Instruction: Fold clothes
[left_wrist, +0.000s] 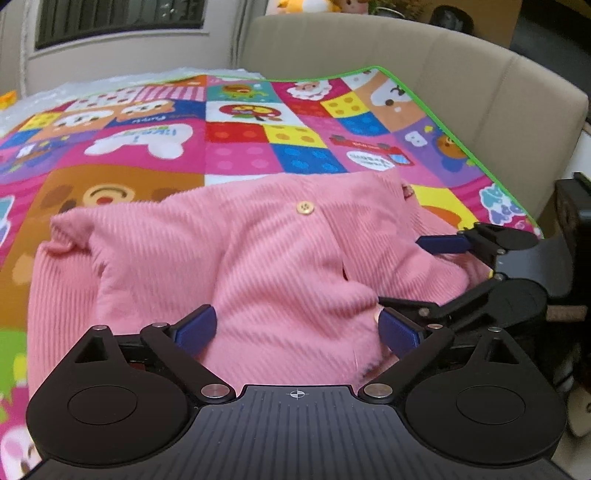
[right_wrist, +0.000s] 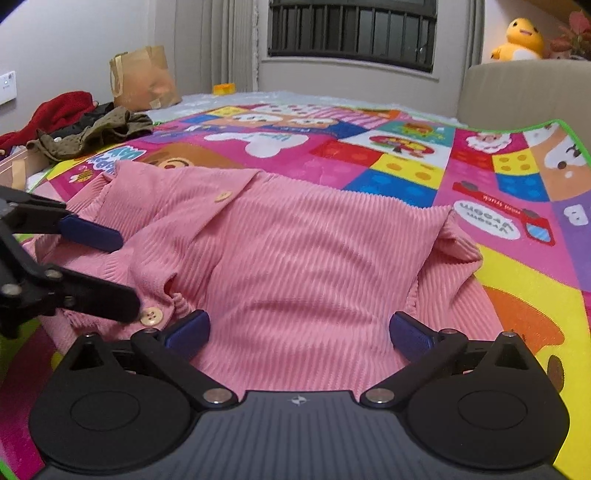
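A pink ribbed cardigan with pale buttons lies bunched on a colourful cartoon play mat. My left gripper is open, its blue pads spread wide over the near edge of the cardigan. My right gripper is also open, its pads spread over the cardigan from the other side. The right gripper shows at the right of the left wrist view. The left gripper shows at the left of the right wrist view, its fingers open by a button.
A beige padded headboard borders the mat's right side. A pile of red and olive clothes and a brown paper bag sit at the mat's far left. A yellow plush toy sits on the headboard.
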